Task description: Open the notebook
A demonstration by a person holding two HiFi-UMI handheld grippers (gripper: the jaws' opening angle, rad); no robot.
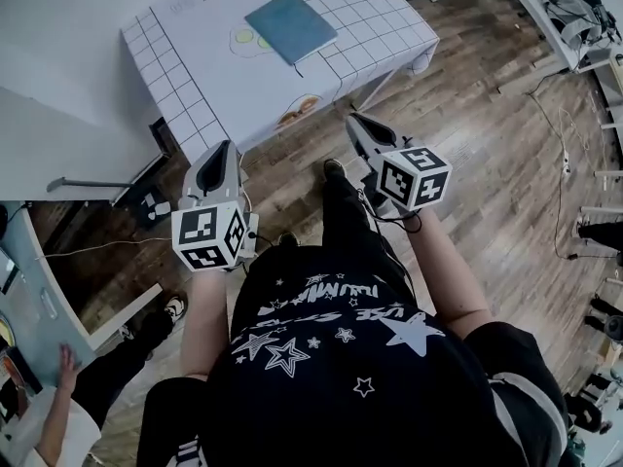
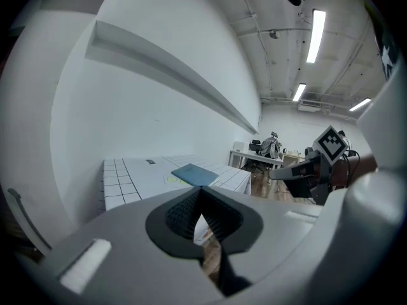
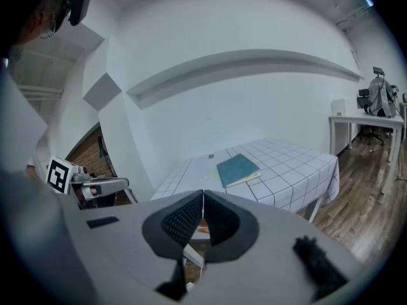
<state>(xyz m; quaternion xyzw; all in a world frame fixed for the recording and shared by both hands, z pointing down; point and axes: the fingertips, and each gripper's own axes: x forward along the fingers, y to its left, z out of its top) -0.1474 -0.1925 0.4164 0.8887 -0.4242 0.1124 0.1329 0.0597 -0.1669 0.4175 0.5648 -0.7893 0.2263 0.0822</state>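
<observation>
Short of the bench [image 1: 195, 76], your left gripper [image 1: 225, 148] and right gripper [image 1: 353, 121] hang over the wooden floor [image 1: 467, 134], each with its jaws pressed together on nothing. Beyond them the teal notebook [image 1: 290, 24] lies closed and flat toward the middle of the bench, well back from the edge nearest you. You appear to be on the approach. Next, reach in over that edge, part one gripper's jaws and catch the cover's free edge.
</observation>
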